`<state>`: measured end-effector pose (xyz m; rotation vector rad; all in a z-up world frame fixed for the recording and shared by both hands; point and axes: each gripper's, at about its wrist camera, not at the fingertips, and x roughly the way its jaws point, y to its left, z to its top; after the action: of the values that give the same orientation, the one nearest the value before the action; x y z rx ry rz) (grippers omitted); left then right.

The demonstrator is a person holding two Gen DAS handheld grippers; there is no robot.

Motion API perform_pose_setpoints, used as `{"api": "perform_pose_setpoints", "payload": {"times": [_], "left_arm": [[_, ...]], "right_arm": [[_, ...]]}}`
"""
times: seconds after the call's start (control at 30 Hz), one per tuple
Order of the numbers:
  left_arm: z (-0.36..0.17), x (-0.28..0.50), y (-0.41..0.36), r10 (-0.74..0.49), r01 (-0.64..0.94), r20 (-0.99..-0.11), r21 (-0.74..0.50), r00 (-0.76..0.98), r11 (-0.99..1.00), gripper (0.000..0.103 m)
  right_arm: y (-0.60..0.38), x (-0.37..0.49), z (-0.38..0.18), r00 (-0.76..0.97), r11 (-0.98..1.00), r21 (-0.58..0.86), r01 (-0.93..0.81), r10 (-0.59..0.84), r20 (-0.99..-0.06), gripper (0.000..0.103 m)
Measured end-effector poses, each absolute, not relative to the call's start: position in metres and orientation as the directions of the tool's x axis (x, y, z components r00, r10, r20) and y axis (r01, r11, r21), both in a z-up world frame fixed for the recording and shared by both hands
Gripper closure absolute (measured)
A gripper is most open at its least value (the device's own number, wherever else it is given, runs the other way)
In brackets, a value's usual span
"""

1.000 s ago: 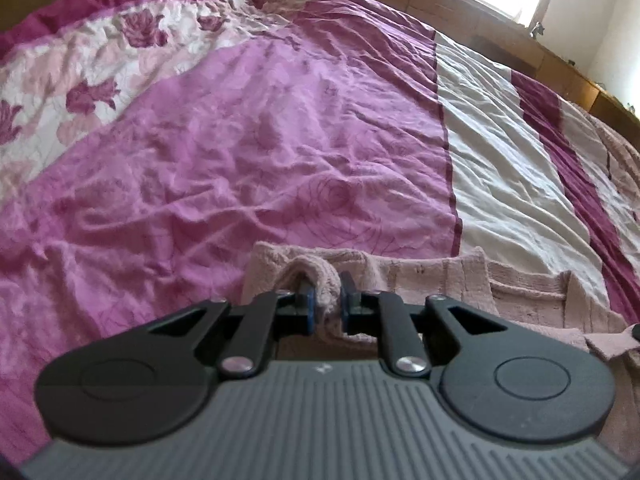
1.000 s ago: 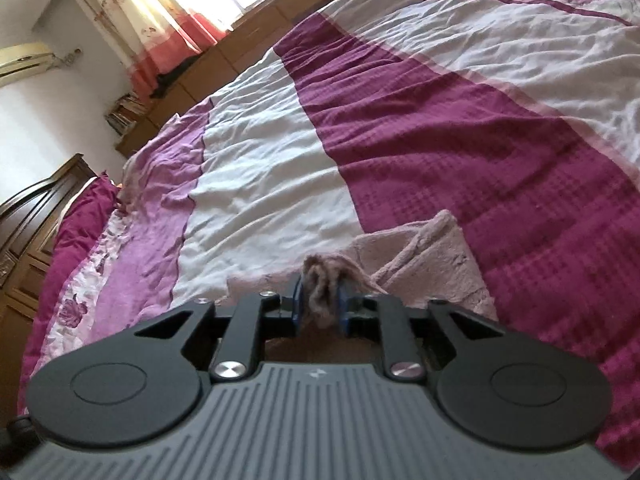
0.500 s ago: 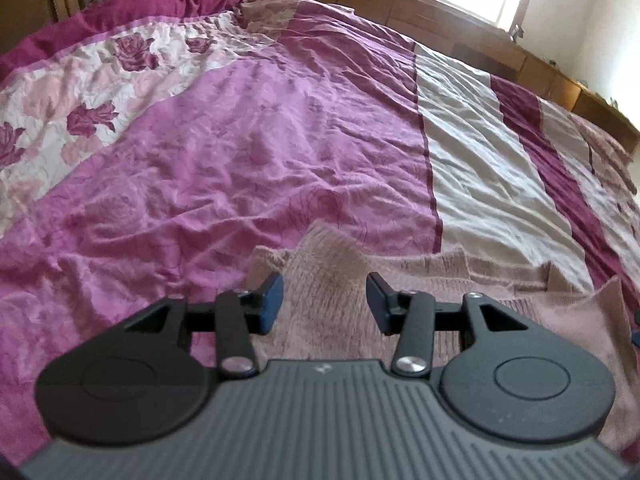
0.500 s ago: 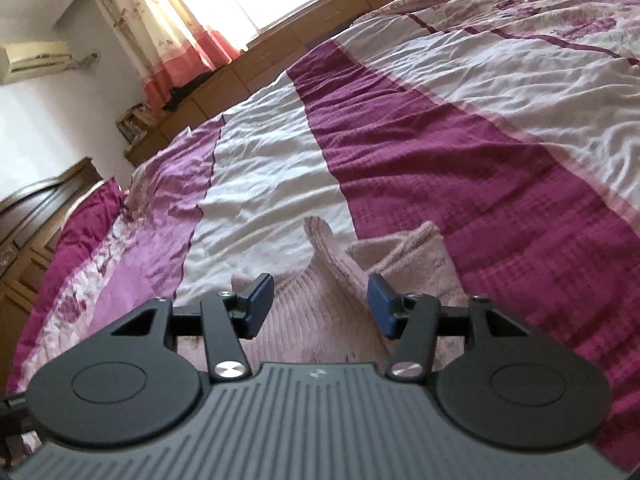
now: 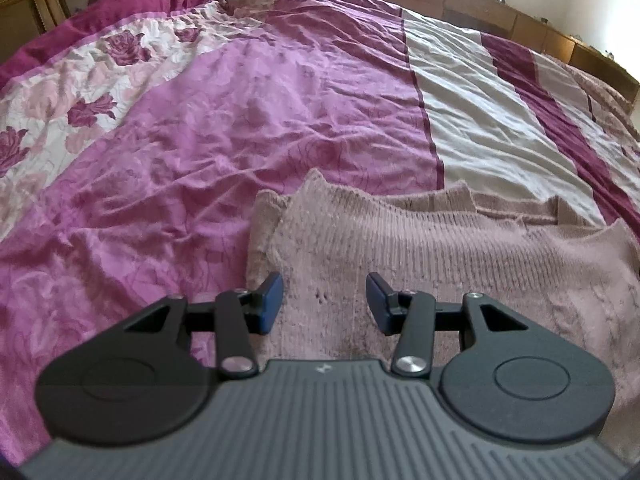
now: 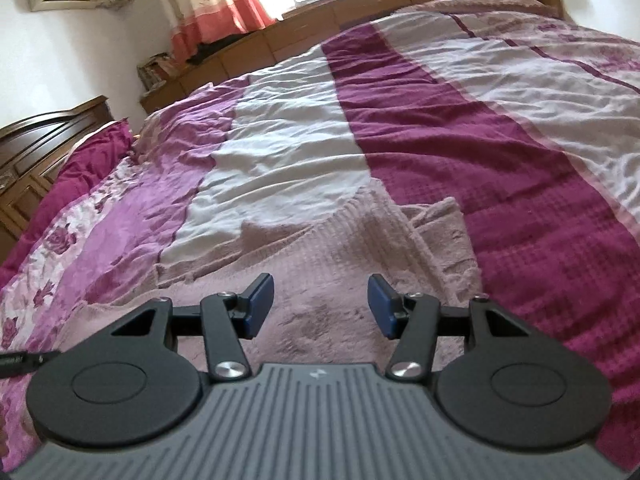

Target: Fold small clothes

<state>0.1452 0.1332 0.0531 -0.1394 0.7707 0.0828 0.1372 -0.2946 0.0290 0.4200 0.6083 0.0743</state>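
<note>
While spread flat near the bed front edge, pink knit sweater unheld; left gripper, right gripper just opened, empty; no readable writing.

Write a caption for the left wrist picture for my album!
The open left gripper hovers over a pink sweater lying folded on a purple bedspread.

We are losing the near part of the pink knitted garment behind the left gripper's body, and its right side is running past the frame edge. In the right wrist view the same body is hiding its near edge. Shelf clutter is staying too small to identify.
</note>
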Motion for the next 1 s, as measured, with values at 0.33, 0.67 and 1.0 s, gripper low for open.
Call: {"api": "perform_pose_setpoints", "payload": {"times": [0.33,0.67,1.0], "left_arm": [[0.044,0.144,0.126,0.037,-0.096,-0.72,-0.042,0.693,0.995,0.051],[0.058,0.12,0.12,0.049,-0.121,-0.735,-0.045,0.677,0.992,0.042],[0.068,0.097,0.118,0.083,-0.166,-0.754,-0.036,0.652,0.985,0.042]], "right_arm": [[-0.31,0.144,0.017,0.805,0.892,0.437,0.118,0.171,-0.568,0.043],[-0.326,0.102,0.038,0.826,0.875,0.468,0.119,0.174,-0.537,0.031],[-0.353,0.062,0.028,0.803,0.858,0.478,0.187,0.147,-0.578,0.031]]}}
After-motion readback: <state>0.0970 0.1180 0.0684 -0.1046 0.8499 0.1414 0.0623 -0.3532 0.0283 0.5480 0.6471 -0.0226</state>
